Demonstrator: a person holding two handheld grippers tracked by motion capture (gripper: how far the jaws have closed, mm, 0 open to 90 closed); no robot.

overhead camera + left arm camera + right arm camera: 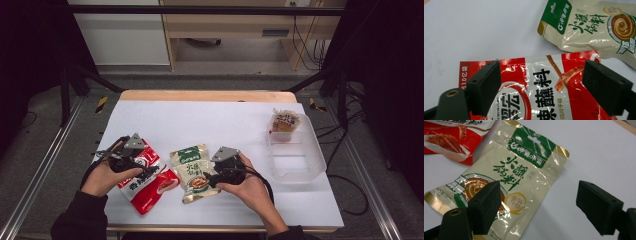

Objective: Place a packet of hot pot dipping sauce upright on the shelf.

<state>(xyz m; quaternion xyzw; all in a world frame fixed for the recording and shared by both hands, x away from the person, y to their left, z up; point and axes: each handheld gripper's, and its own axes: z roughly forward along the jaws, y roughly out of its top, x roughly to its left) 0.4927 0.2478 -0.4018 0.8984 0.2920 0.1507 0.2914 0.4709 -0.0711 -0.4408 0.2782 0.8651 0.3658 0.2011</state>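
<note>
On the bench lay 2 sauce pouches, red & beige, long axes roughly front-back; both claws, left & right, gaped wide, grasping nothing.

- We see the red sachet cut off by the left gripper view's bottom edge — its lower half unseen.
- The tub's small packet — print too small to read.

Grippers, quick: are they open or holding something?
Left gripper: open, over the red packet.
Right gripper: open, over the beige packet.
</note>
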